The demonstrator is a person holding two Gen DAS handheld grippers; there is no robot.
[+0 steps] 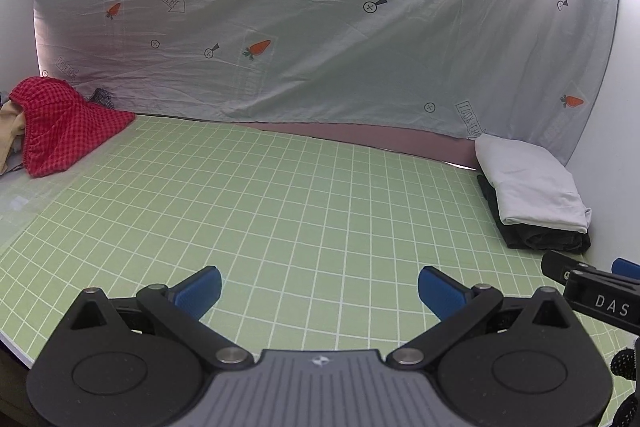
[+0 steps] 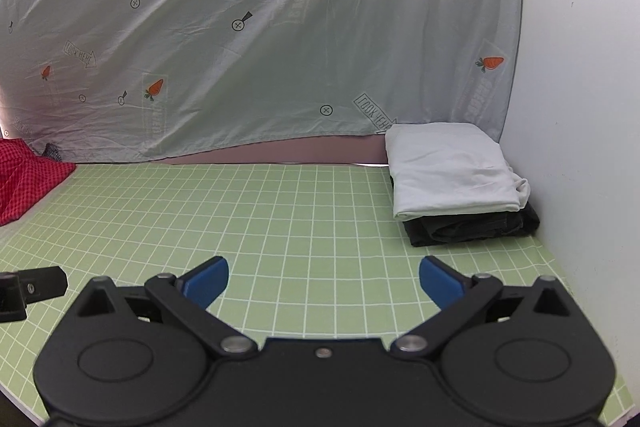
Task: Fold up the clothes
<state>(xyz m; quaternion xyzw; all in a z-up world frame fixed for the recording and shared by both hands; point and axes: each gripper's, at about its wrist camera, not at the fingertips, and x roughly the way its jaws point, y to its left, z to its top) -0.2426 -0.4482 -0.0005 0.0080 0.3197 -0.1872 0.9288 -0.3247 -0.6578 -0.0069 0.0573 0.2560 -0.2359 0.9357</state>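
Grippers left point(image 1: 319, 287) and right point(image 2: 323, 277) both spread wide, empty, above green mat point(image 1: 280, 195). Between garments, probably: white folded piece point(image 2: 448, 167) stacked on dark one point(image 2: 472, 227) far right. Next: reach left for red checked garment point(image 1: 60, 127).

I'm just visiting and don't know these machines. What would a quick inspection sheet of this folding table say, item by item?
Surface: green grid mat, middle bare.
Job's things: folded white garment stacked on a folded black garment at the right, against the wall; unfolded red checked garment heaped at the left with a beige garment beside it.
Clutter: a small dark patterned cloth behind the red heap, kind unclear.
Grippers: left gripper and right gripper both open, holding nothing, above the mat's near edge.
Cables: nothing seen.
Surroundings: carrot-print sheet hanging behind the table; white wall on the right.
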